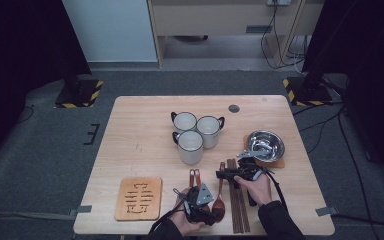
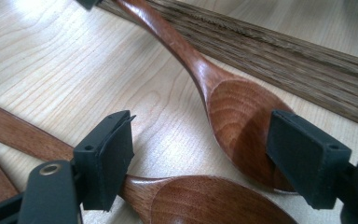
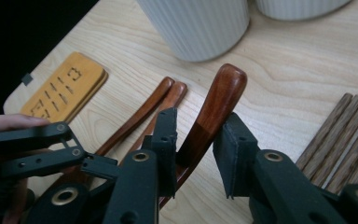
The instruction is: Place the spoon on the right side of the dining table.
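Between the pads of the right tongs [image 3: 196, 140] on the pale wood counter [image 1: 140, 135] lay the handle of the spoon [image 3: 214, 107]. These tongs had drawn in on that handle. One pad sat against its side and the other looked to touch the far side, so I judged it clamped.

The spoon's long axis ran straight ahead from the right tongs toward the ribbed white mug [image 3: 200, 28] beyond them, with the rounded handle tip curving up off the wood. Its bowl end lay back by the left tongs [image 2: 200, 154], whose pads stood slightly apart and clamped on nothing. One pad hung over the rim of that bowl and the other over the neck of a second spoon [image 2: 214, 205].

The right hand [image 1: 257, 187] was therefore the better placed to lift, probably along the handle's own line. Chopsticks [image 3: 349, 135] lay just beside the right tongs on one side and two more spoon handles [image 3: 154, 102] on the other.

The spoon was smooth, glossy, reddish-brown wood, slim at the neck and wider at the bowl.
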Tool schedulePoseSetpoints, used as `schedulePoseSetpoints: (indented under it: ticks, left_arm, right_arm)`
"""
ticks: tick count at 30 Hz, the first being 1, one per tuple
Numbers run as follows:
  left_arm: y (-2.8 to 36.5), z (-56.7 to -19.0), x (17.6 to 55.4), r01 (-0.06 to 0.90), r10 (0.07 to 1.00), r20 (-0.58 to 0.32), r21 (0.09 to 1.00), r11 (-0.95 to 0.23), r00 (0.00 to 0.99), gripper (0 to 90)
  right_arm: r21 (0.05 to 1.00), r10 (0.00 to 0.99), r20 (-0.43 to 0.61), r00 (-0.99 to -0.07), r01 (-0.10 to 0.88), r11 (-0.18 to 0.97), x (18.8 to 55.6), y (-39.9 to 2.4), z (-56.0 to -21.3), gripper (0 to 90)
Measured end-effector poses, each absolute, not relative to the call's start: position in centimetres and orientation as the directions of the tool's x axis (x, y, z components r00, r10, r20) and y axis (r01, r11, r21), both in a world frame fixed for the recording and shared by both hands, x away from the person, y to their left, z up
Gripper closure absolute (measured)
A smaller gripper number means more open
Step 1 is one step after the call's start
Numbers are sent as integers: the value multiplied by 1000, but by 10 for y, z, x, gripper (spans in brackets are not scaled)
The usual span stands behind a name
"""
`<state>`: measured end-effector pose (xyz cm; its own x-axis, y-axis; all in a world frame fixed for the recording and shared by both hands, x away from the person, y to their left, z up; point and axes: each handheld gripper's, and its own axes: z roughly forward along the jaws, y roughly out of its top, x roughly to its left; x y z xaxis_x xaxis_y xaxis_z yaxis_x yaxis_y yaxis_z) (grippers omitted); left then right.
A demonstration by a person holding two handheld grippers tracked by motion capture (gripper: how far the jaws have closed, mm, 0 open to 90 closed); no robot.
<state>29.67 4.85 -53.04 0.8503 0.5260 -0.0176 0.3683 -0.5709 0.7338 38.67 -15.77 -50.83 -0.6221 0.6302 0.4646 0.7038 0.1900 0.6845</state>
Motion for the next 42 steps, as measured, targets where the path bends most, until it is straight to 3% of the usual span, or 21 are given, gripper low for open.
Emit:
schedulePoseSetpoints:
  ticks: [42]
  left_arm:
    - [52, -530, 299, 392, 553, -25, 731, -558, 833, 220]
  right_arm:
    - [700, 573, 555, -603, 711, 70, 380, -164, -488, 829]
